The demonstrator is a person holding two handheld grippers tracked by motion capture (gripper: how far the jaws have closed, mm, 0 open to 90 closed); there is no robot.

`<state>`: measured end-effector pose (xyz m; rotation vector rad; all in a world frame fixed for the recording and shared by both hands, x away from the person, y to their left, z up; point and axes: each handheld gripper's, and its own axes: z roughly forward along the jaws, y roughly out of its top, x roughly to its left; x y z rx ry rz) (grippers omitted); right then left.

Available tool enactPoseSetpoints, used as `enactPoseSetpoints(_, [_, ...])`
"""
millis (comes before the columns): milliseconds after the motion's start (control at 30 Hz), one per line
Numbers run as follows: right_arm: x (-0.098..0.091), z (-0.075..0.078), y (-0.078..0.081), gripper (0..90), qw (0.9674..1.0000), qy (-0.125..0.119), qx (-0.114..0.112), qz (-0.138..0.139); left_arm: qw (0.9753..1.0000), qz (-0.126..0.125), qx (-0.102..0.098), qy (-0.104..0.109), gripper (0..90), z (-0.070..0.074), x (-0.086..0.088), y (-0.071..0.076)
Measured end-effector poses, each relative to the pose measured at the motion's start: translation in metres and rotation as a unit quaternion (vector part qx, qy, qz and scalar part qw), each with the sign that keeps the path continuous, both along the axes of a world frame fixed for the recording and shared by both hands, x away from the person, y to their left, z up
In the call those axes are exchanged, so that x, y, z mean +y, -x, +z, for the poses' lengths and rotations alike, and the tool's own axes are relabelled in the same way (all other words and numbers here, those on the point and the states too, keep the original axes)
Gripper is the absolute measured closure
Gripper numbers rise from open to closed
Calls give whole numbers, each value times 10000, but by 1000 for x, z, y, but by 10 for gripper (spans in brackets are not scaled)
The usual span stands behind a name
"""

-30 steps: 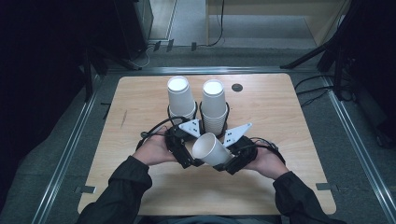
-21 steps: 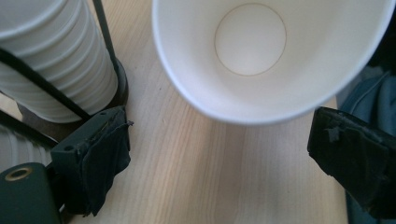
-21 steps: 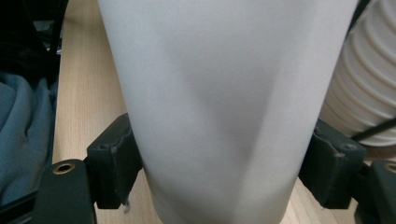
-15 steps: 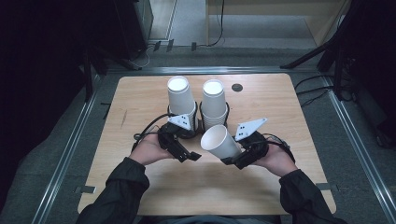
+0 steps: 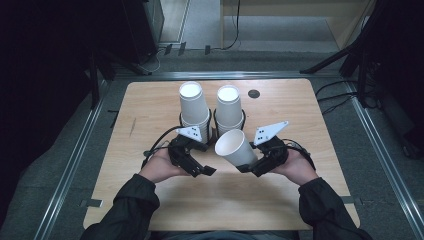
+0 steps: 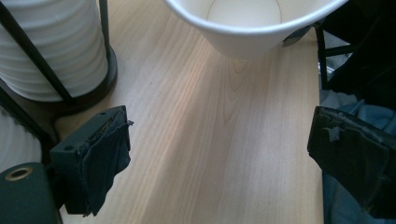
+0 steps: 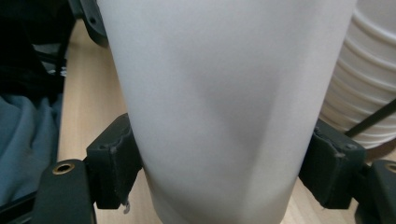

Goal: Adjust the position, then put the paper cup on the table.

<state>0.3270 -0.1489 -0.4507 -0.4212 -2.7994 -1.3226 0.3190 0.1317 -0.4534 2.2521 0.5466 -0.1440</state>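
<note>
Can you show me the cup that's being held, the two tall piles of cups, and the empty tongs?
Held cup (image 5: 235, 146), high view, its open rim.
Left pile of cups (image 5: 193, 105), high view, its side.
Right pile of cups (image 5: 229, 106), high view, its side.
Left tongs (image 6: 219, 154), left gripper view, between the open tips.

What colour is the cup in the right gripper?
Plain white: the cup shows best in the right gripper view.

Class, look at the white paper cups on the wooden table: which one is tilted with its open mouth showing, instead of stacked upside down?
The single white paper cup clamped in the right gripper. It is tipped, mouth open; the others sit upside down in two stacks.
</note>
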Motion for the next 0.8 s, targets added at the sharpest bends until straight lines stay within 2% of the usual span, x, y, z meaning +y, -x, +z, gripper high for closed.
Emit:
enactPoseSetpoints(100, [2, -2, -1, 224, 10000, 14, 42, 11, 10000, 24, -79, -33, 60, -1, -2, 2])
enactPoseSetpoints(167, [5, -3, -1, 224, 10000, 43, 49, 39, 9998, 99, -156, 111, 60, 1, -3, 3])
enactPoseSetpoints(200, [6, -3, -2, 224, 10000, 36, 46, 49, 9997, 108, -134, 191, 60, 2, -3, 3])
enactPoseSetpoints(300, [9, -4, -1, 224, 10000, 32, 46, 66, 9993, 87, -227, 297, 59, 3, -6, 3])
enactPoseSetpoints(400, [14, -5, 1, 224, 9999, 82, 55, 120, 9991, 99, -232, 337, 58, 4, -9, 2])
enactPoseSetpoints(600, [22, -5, 4, 224, 9997, 37, 50, 246, 9978, 7, -283, 596, 58, 6, -14, 4])
enactPoseSetpoints(733, [27, -7, 6, 224, 9994, 54, 79, 337, 9968, 88, -278, 743, 57, 7, -18, 3])
enactPoseSetpoints(800, [30, -8, 7, 224, 9992, 69, 55, 388, 9965, 71, -209, 811, 22, 7, -20, 3])
